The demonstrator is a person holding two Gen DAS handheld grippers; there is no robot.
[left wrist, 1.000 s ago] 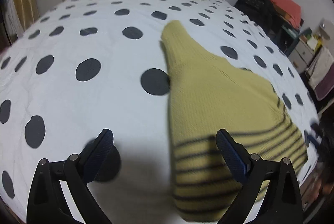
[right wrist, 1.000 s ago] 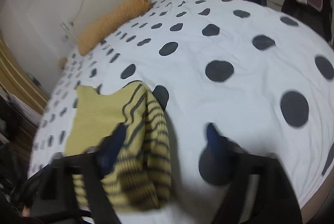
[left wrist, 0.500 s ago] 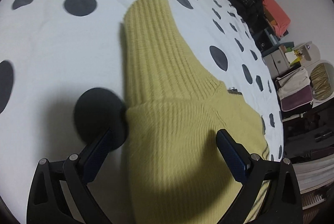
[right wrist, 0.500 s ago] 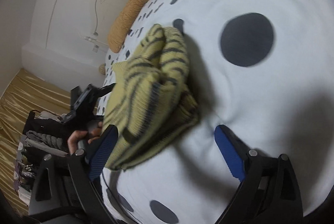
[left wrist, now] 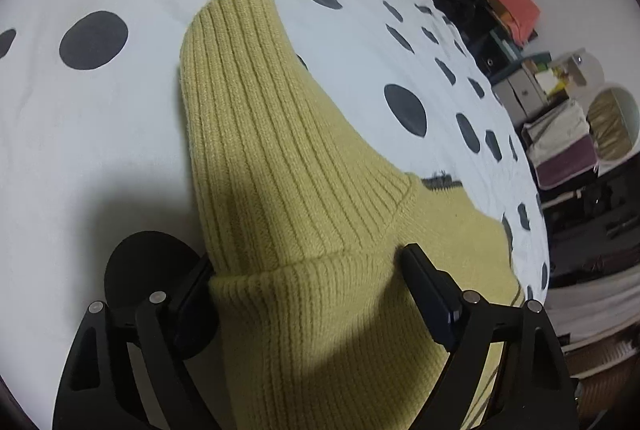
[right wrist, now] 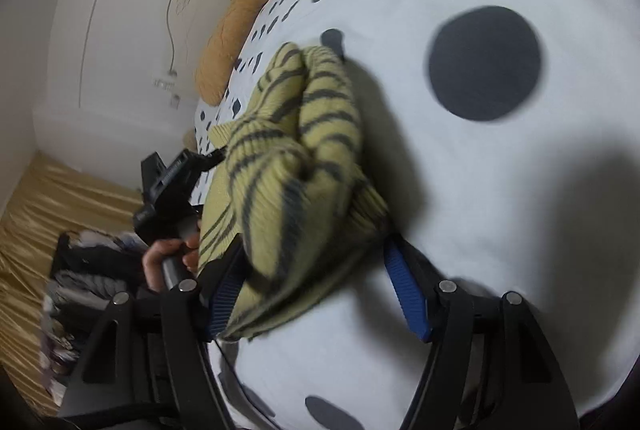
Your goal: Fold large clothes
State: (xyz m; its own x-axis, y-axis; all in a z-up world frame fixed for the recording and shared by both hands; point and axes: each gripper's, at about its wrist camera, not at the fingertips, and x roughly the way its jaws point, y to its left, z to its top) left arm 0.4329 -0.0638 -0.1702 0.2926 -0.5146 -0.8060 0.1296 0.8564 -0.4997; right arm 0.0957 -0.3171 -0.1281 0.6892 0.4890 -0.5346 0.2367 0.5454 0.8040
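- In the left wrist view, our left tool (left wrist: 308, 294) is spread wide at the lower centre, and the yellow sweater (left wrist: 288, 189) lies between its fingers.
- The ribbed part of the sweater reaches toward the upper middle of the frame, flat on the bed (left wrist: 100, 117) with the dotted white cover.
- In the right wrist view, our right tool (right wrist: 316, 290) is also wide; the striped, bunched end of the sweater (right wrist: 292, 165) sits between its blue pads (right wrist: 408, 294), and we cannot tell if they touch it.
- An orange pillow (right wrist: 236, 33) lies at the upper left, at the far end of the bed.
- A hand (right wrist: 168, 258) at the left edge holds the left tool.
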